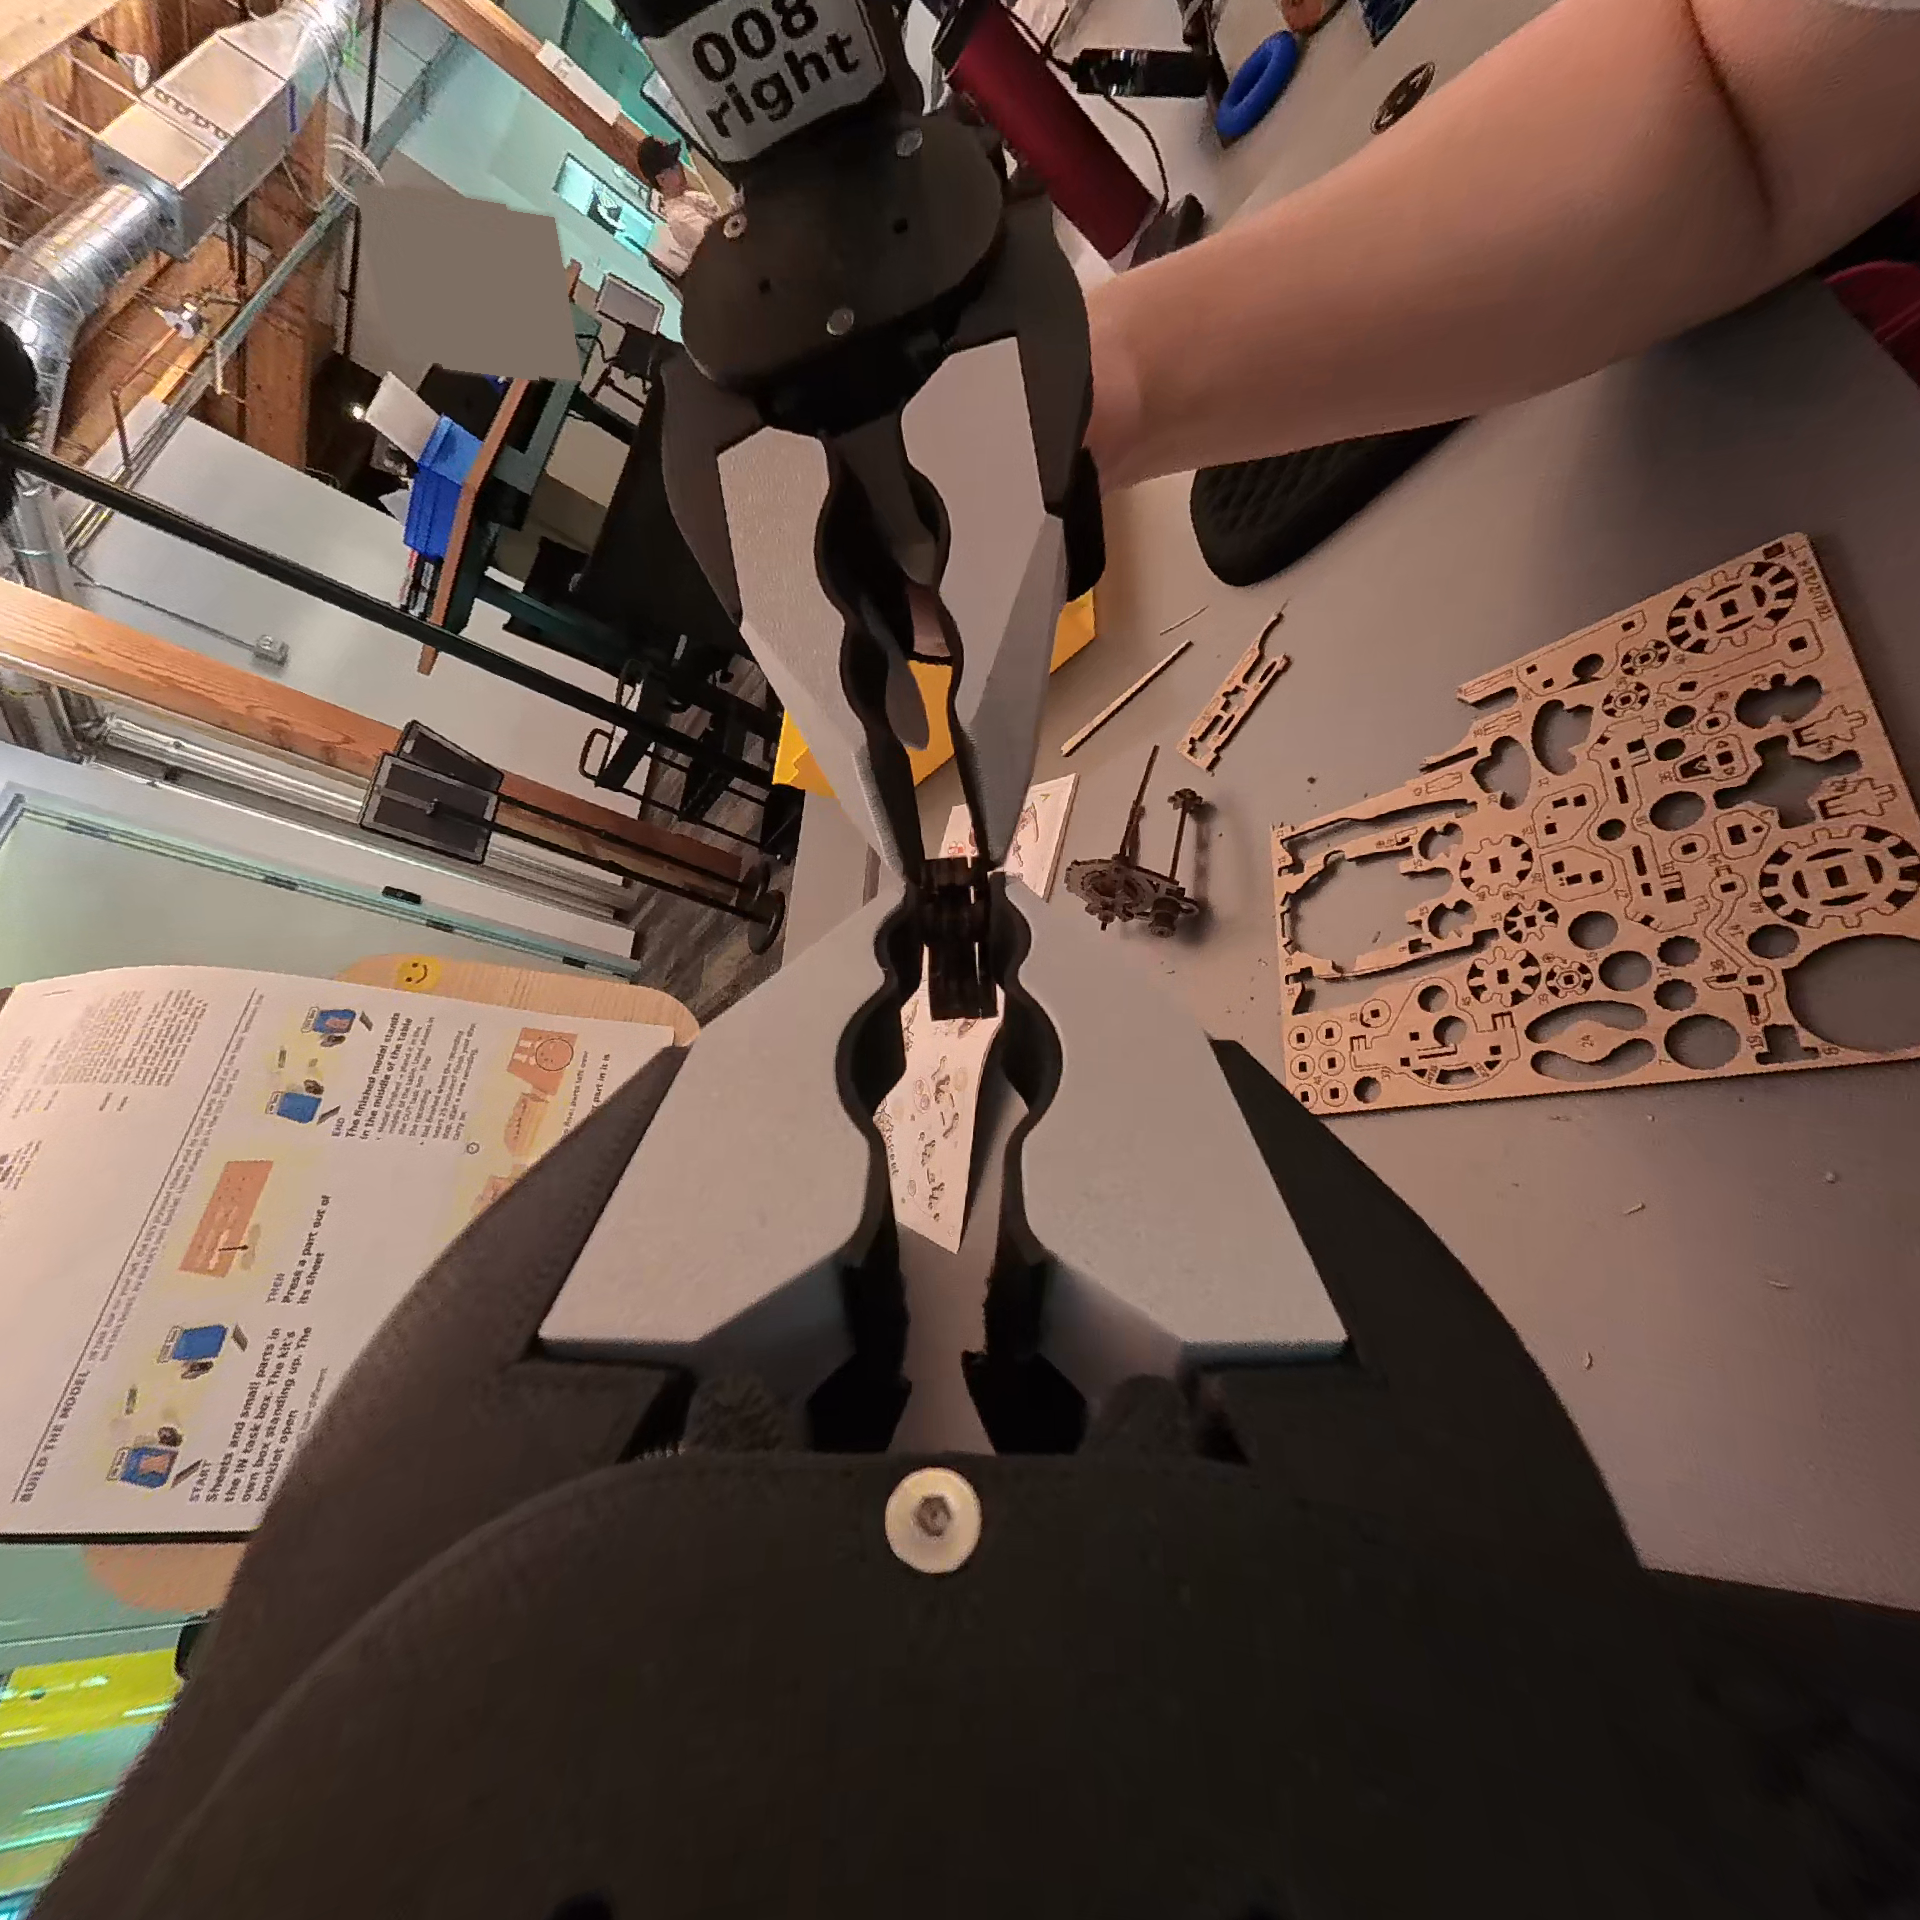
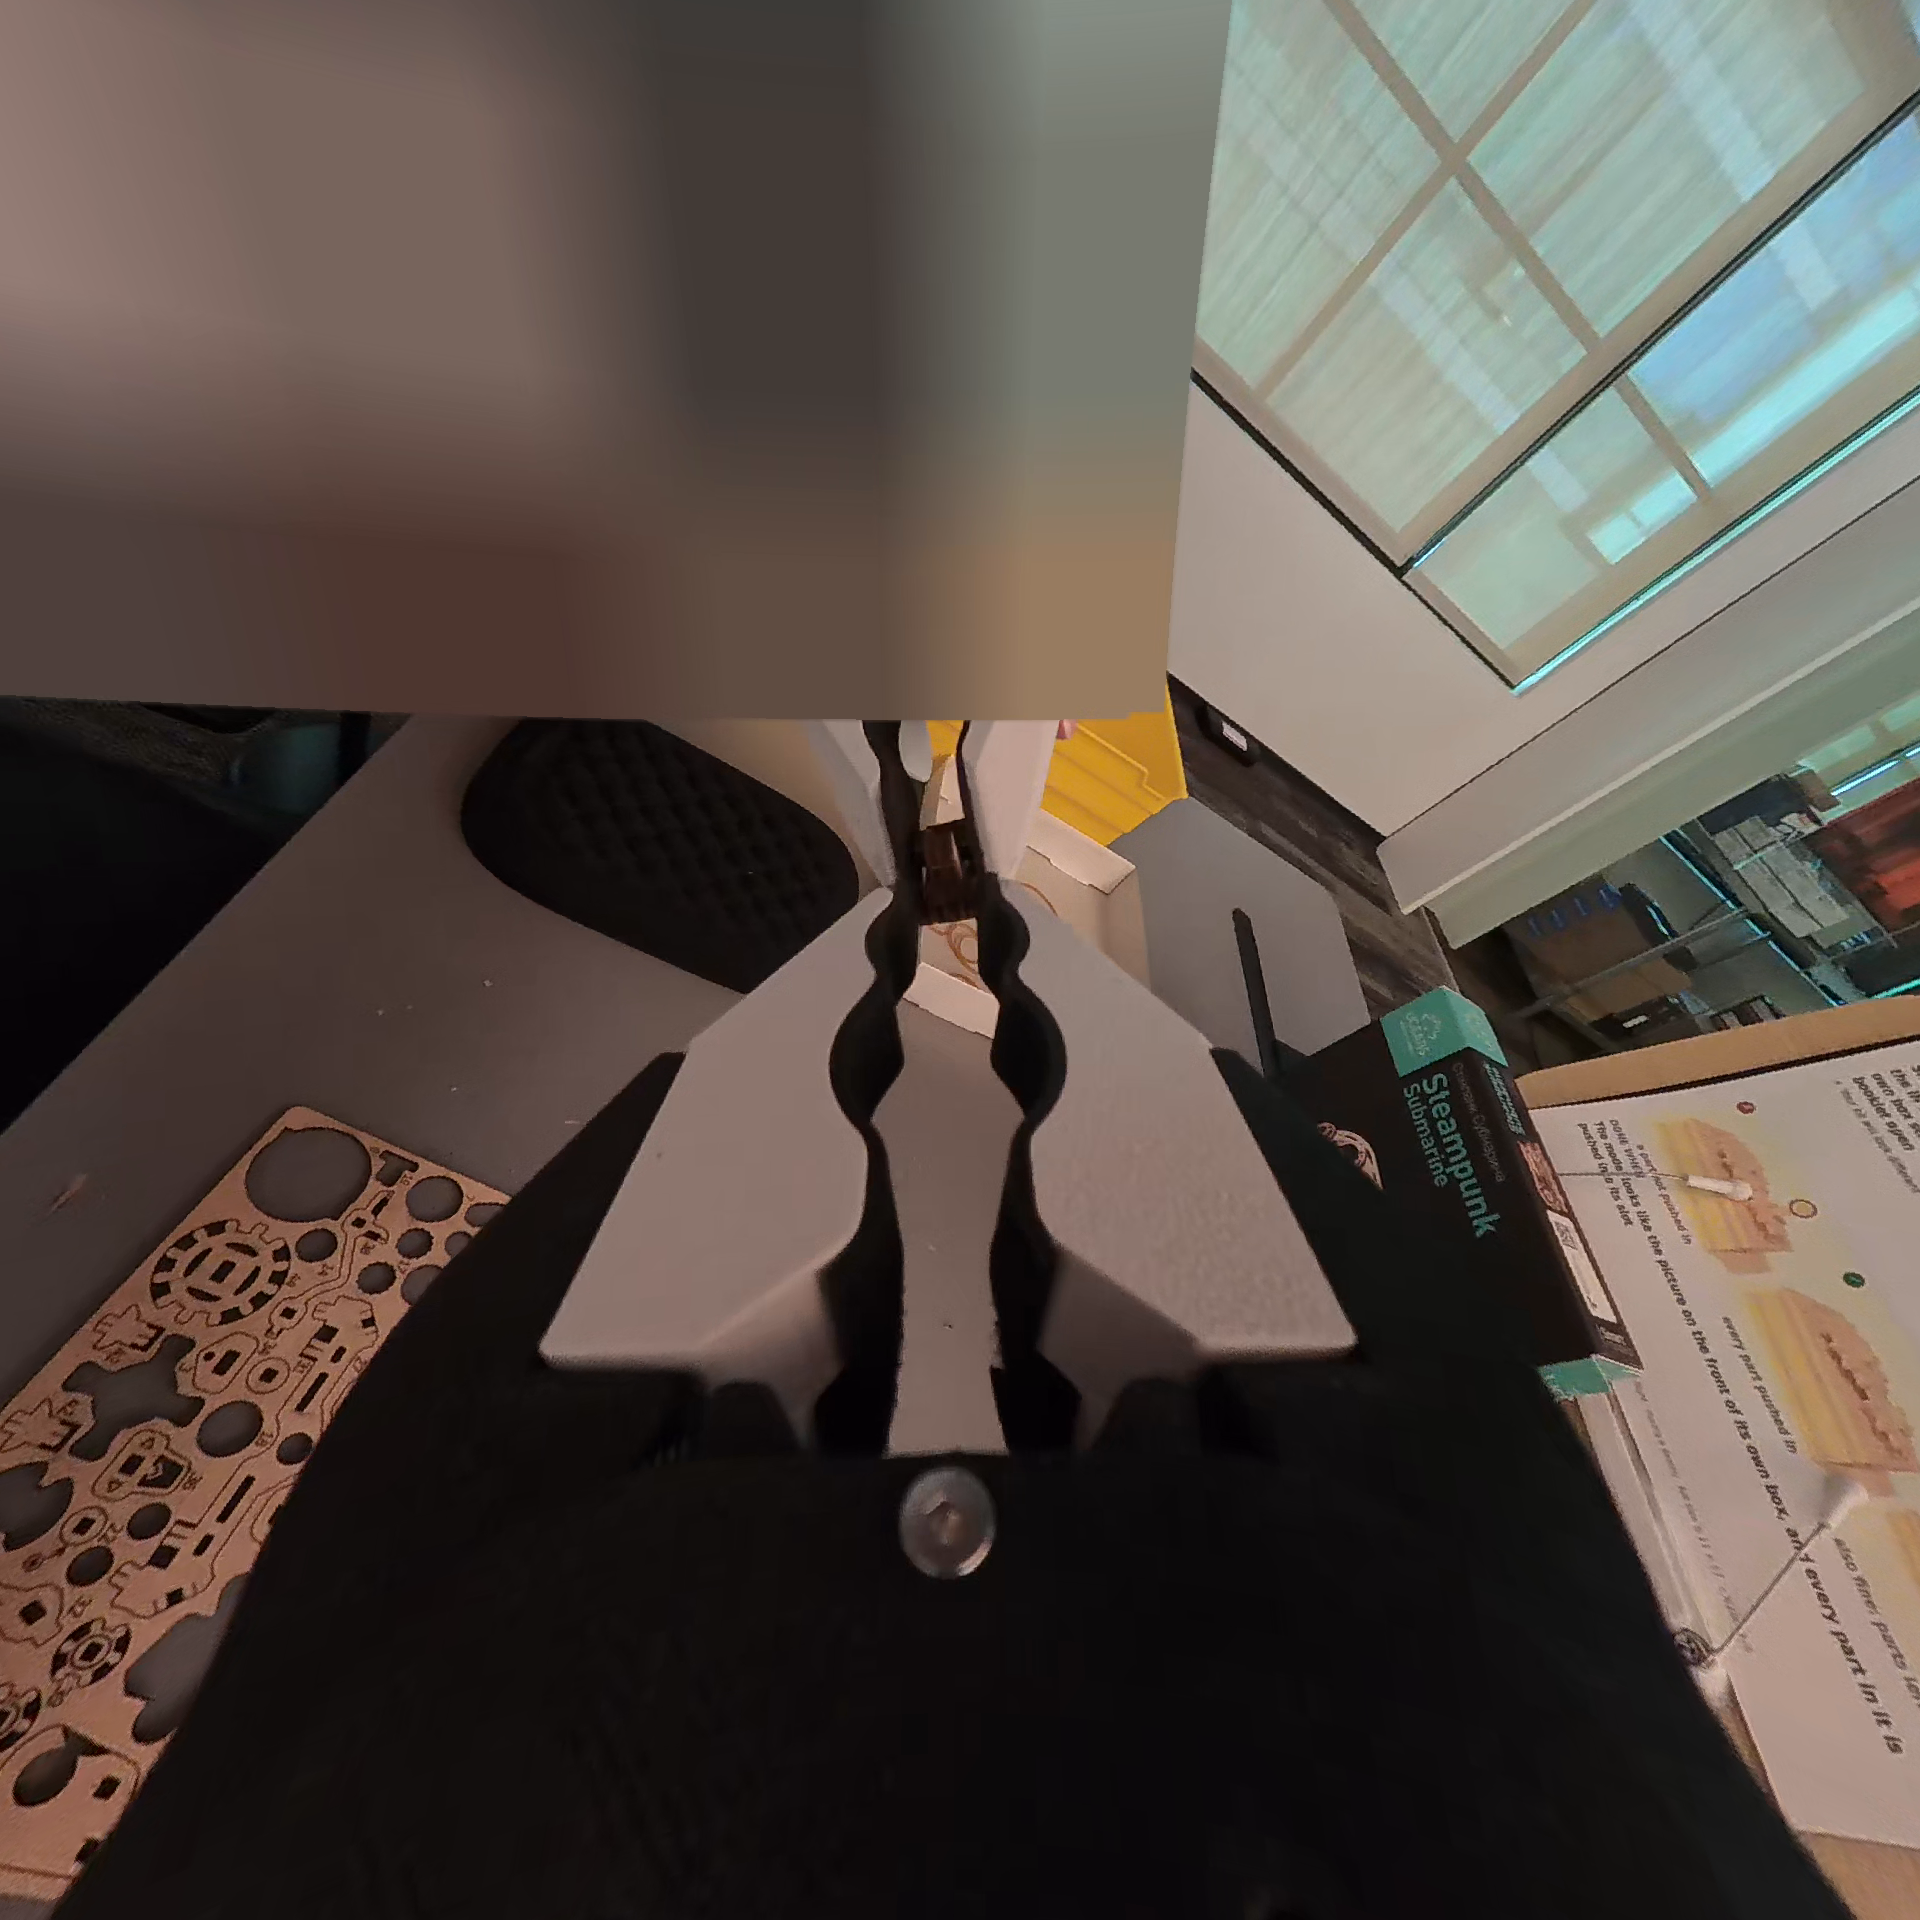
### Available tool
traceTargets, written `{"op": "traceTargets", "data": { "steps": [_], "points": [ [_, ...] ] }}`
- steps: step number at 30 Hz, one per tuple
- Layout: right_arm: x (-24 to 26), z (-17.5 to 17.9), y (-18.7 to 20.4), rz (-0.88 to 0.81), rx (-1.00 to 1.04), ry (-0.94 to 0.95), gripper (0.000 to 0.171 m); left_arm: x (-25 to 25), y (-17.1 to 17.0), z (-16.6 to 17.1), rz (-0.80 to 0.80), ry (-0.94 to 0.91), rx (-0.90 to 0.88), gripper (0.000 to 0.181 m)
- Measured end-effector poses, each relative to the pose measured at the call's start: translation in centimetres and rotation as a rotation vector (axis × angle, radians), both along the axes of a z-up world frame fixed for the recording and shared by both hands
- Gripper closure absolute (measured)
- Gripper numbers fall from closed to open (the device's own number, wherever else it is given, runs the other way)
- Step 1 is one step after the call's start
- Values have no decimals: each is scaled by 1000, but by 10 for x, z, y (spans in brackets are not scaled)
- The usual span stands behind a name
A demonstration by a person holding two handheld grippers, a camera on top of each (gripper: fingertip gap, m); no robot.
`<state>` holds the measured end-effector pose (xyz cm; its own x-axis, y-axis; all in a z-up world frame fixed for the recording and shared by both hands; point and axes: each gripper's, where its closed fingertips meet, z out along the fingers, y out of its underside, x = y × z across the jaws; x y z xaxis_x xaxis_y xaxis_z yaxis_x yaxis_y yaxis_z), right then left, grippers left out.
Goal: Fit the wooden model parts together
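Left wrist view: a grey table [image 1: 1558, 1299] carries a punched-out wooden sheet [image 1: 1621, 852], a loose wooden strip [image 1: 1231, 701], a thin stick [image 1: 1127, 698], a half-built dark gear assembly [image 1: 1138, 878] and a printed instruction sheet [image 1: 260, 1247]. Beyond lie workshop benches and silver ducting [image 1: 94, 239]. The left tongs [image 1: 956, 940] are clamped on a small dark wooden part [image 1: 958, 961], held above the table. The right tongs [image 1: 948, 857] meet it tip to tip from the far side, pinched on the same part.

Right wrist view: the same table [image 2: 343, 997], the wooden sheet [image 2: 177, 1403], a black wrist pad [image 2: 665, 842], a dark kit box [image 2: 1496, 1195] and windows [image 2: 1558, 260]. The right tongs [image 2: 943, 904] grip the part [image 2: 943, 878] with the left tongs [image 2: 940, 821] opposite.
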<state>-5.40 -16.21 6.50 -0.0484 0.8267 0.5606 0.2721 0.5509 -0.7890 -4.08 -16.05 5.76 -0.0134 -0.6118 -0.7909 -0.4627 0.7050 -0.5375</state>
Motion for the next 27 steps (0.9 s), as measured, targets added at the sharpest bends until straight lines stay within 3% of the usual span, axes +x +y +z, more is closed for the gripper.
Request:
{"op": "traceTargets", "data": {
  "steps": [13,27],
  "points": [
    [3,4,-3,32,-2,13,160,3,-2,3,-19,-38,-10,171],
    [5,12,4,-5,-20,60,159,0,8,10,68,-58,115,171]
  ]
}}
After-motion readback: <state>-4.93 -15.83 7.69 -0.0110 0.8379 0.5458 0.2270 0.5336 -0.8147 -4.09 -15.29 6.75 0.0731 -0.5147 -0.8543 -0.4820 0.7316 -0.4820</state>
